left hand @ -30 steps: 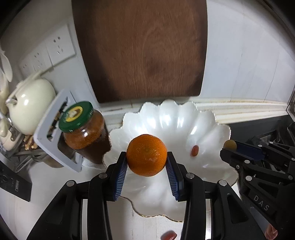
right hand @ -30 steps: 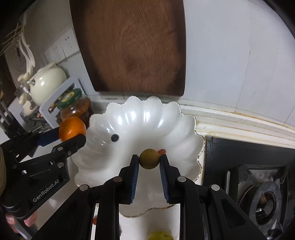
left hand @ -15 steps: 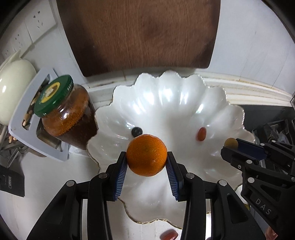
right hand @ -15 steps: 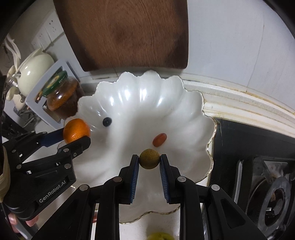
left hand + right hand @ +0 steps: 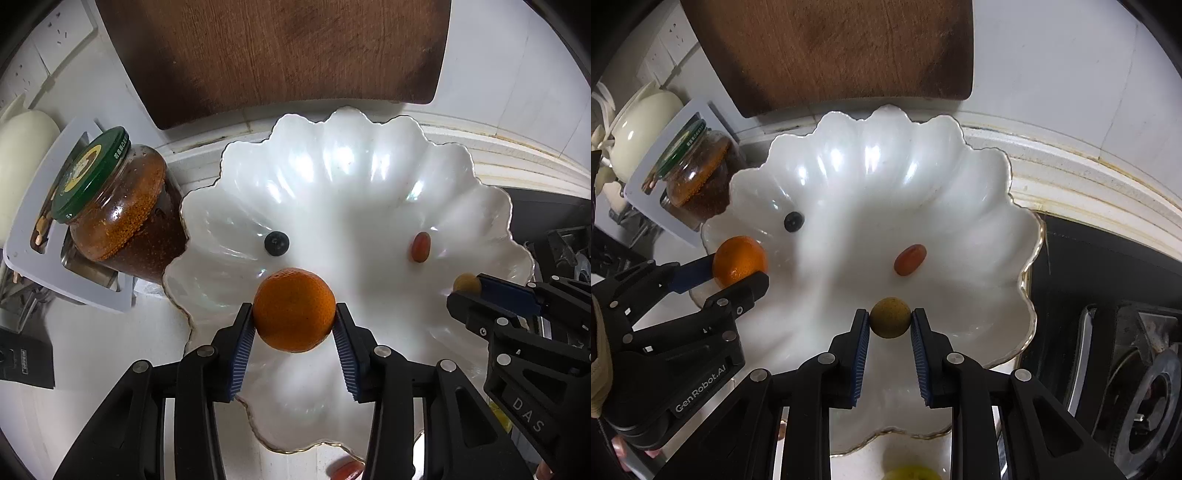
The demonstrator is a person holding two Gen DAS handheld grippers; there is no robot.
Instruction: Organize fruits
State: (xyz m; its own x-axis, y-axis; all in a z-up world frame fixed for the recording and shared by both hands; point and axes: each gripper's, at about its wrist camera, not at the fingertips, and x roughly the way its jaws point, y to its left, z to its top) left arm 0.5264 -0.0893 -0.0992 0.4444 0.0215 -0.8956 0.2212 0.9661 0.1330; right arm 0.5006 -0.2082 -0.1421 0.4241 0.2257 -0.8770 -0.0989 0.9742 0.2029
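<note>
The left gripper (image 5: 294, 326) is clamped on the orange (image 5: 294, 309), low in the centre of the left wrist view, and the orange hangs over the near part of the white scalloped bowl (image 5: 369, 155). The right gripper (image 5: 889, 325) has its pads pressed on a small brownish-yellow fruit (image 5: 890, 317), also over the bowl, low in the centre of the right wrist view.

The step in hand seems to be the placing of both fruits into the bowl. To do it well, I think each fruit should go low, close to the bowl floor, before the pads let go, because both are round and the glossy surface slopes (they can roll easily). It is better to release the orange at a place apart from the blueberry (image 5: 276, 243), which lies just above it in the frame, so nothing is pushed.

The bowl holds already the blueberry at centre left and a small reddish oval fruit (image 5: 421, 246) at the right side. At the left of the frame, a glass jar (image 5: 122, 221) with green lid stands just beside the bowl rim; it has a brown-orange grainy content.
</note>
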